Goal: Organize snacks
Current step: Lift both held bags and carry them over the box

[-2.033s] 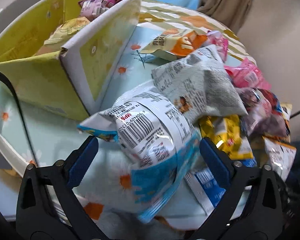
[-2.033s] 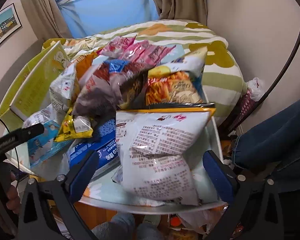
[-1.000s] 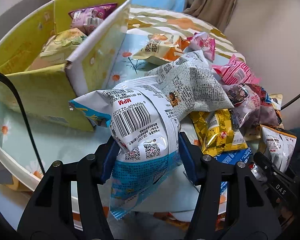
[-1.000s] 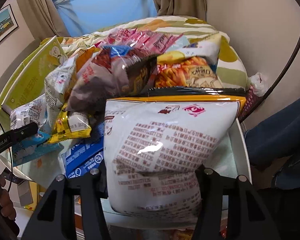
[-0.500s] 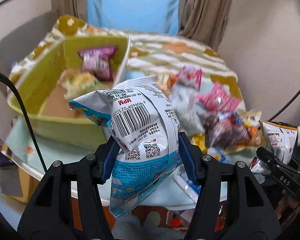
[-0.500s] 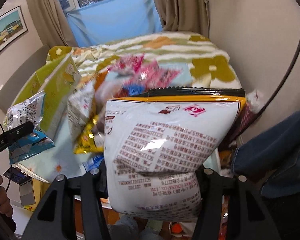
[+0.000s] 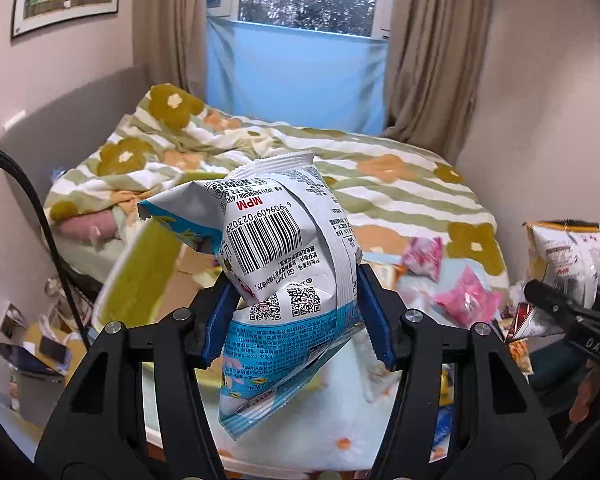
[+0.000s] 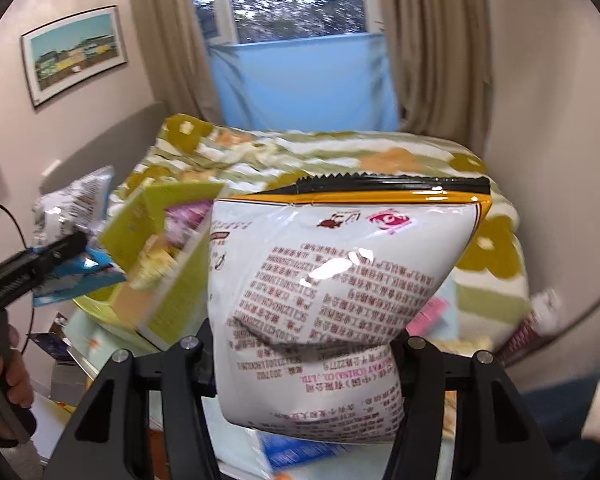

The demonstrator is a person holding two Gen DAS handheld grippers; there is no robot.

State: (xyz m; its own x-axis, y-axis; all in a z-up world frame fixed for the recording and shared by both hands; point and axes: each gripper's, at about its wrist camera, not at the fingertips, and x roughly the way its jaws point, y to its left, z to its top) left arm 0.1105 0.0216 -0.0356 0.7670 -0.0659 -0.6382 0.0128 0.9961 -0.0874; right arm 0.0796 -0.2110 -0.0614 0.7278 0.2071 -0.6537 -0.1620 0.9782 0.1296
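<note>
Left tongs (image 7: 296,320) pinch a blue-white snack bag (image 7: 284,268) mid-air; right tongs (image 8: 304,360) squeeze a white chip bag (image 8: 332,292). Yellow box (image 8: 172,280) sits below-left, pink packets (image 7: 466,300) on the bench.

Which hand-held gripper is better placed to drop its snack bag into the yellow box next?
Left, probably. The left hand-held gripper holds the blue-and-white bag right in front of the yellow box. The right hand-held gripper, gripping the large white bag, sits off to the box's right.
</note>
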